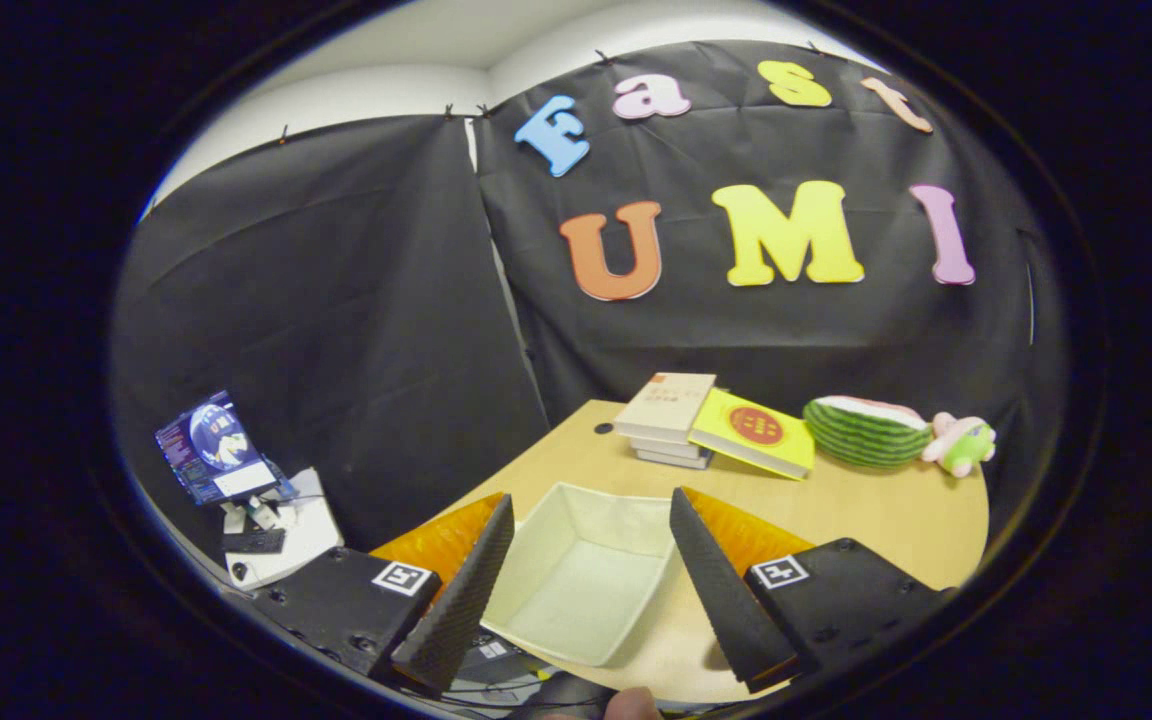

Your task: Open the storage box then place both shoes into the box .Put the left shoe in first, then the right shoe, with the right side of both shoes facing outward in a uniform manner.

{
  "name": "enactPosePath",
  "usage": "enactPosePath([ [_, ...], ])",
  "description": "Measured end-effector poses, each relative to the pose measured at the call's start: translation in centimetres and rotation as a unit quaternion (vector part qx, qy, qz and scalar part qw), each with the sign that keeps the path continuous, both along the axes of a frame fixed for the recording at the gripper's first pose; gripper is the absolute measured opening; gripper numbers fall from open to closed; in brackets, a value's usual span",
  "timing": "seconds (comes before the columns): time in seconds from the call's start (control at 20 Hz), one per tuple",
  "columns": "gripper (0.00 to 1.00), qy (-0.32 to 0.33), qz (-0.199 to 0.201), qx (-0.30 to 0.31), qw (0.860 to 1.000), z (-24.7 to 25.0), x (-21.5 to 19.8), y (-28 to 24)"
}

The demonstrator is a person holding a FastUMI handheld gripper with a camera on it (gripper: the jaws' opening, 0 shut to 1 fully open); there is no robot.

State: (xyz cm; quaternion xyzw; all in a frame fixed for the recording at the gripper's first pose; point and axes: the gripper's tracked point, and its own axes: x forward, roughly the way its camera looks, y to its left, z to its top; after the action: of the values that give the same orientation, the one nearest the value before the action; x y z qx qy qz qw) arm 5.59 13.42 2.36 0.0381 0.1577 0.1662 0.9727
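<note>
Framing open storage box (576,575), near corner hidden: parted jaws.

cream box (576,575), green striped watermelon toy (864,432)

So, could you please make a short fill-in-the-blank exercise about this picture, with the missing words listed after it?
1. The gripper has its jaws ____, with nothing held between them.
2. The white storage box seen between the jaws has nothing ____ it.
3. The yellow book leans against a stack of ____ at the back of the table.
4. The watermelon toy lies between the yellow book and a small ____ toy.

Missing words: open; inside; books; plush
</note>
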Motion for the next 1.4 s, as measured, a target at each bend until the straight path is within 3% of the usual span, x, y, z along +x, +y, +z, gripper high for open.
enactPosePath([
  [0.25,1.0,0.057,-0.063,-0.021,0.996,-3.5,-1.7,-10.2],
  [0.55,1.0,0.186,-0.069,-0.012,0.98,-10.8,-1.2,-16.0],
  [0.65,1.0,0.237,-0.073,-0.001,0.969,-13.7,-0.3,-16.4],
  [1.0,1.0,0.401,-0.11,0.0,0.91,-24.7,1.1,-17.2],
  [1.15,0.98,0.423,-0.115,0.005,0.899,-26.9,2.0,-17.3],
  [1.4,0.56,0.452,-0.122,0.051,0.882,-29.3,4.0,-17.4],
])
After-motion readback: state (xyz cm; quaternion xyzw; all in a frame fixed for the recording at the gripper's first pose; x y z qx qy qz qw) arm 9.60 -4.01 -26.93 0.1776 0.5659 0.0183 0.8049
